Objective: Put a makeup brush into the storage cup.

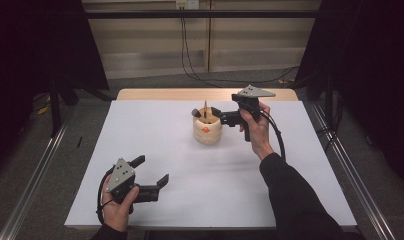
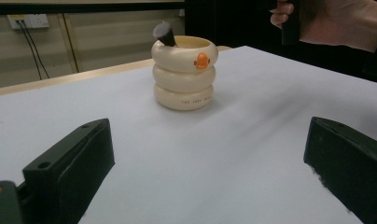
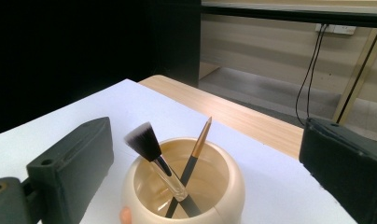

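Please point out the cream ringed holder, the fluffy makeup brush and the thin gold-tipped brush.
cream ringed holder (image 2: 184, 79), left gripper view, middle ring
fluffy makeup brush (image 3: 143, 140), right gripper view, bristle head
thin gold-tipped brush (image 3: 201, 136), right gripper view, gold tip

light: dim room, white table (image 1: 155, 140) evenly lit | shadows: soft | blur: slight

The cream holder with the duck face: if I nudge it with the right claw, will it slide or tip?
The holder is squat with a flat base, so it would probably slide on the smooth white table. A nudge at the rim might rock it; the two brushes leaning inside could shift.
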A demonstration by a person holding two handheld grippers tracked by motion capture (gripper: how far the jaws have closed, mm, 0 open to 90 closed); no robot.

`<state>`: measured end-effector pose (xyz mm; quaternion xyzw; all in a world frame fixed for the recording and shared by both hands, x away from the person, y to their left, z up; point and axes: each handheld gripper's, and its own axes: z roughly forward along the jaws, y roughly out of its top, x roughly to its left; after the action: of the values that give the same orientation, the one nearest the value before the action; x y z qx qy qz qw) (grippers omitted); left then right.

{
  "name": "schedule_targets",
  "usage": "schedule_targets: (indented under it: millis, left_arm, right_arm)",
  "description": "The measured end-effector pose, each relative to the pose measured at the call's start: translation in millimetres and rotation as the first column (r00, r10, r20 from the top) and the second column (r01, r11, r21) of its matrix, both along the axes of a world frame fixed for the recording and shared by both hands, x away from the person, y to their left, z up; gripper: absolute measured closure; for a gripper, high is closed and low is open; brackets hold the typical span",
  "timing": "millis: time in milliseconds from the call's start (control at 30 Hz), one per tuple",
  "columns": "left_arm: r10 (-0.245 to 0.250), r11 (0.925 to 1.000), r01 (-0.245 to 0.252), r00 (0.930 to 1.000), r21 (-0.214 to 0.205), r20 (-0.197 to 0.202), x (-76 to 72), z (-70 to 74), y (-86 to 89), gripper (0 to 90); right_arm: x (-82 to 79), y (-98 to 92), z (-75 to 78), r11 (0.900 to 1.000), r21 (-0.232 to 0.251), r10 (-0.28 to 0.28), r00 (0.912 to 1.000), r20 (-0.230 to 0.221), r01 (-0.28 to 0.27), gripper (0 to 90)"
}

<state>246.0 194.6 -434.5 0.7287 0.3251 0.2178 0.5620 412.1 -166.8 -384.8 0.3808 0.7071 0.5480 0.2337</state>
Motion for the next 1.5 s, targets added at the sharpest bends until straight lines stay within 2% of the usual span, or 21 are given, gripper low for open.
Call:
schedule_targets:
  millis: [233, 467, 667, 767, 1067, 1133, 1500]
  left_arm:
    - [0.003, 1.0000, -0.003, 1.0000, 0.002, 0.005, -1.2, 0.6, 1.2, 1.5]
    - [0.011, 0.9999, -0.011, 0.9999, -0.013, 0.000, -2.3, 0.5, 1.7, 1.5]
    - [0.014, 0.9998, -0.014, 0.9999, -0.017, 0.002, -2.9, 0.8, 2.5, 1.5]
    - [0.015, 0.9998, -0.015, 0.9999, -0.016, 0.002, -2.6, 1.0, 2.8, 1.5]
    - [0.026, 0.9991, -0.026, 0.9996, -0.034, 0.007, -2.1, 1.6, 4.1, 1.6]
    - [0.028, 0.9979, -0.028, 0.9996, -0.058, -0.002, -1.5, 0.8, 5.3, 1.9]
    - [0.032, 0.9986, -0.032, 0.9995, -0.043, 0.005, -1.5, 0.9, 4.3, 1.7]
  right_arm:
    - [-5.7, -8.8, 3.3, 0.9996, 0.021, -0.020, 0.9997, 0.015, 0.020, 1.6]
    - [-9.9, -21.6, 1.3, 0.9986, 0.021, -0.049, 0.9987, 0.011, 0.049, 1.0]
    - [-18.3, -31.2, 4.0, 0.9987, 0.015, -0.049, 0.9981, 0.036, 0.048, 0.7]
    - [-23.4, -37.8, 2.8, 0.9975, 0.009, -0.070, 0.9966, 0.043, 0.070, 0.7]
    - [-42.2, -50.8, 2.0, 0.9971, -0.002, -0.076, 0.9961, 0.045, 0.076, 0.5]
    - [-47.6, -55.6, 1.4, 0.9964, -0.006, -0.084, 0.9955, 0.044, 0.084, 0.7]
    - [-78.1, -78.1, -2.3, 0.9946, 0.008, -0.104, 0.9929, 0.057, 0.104, 0.0]
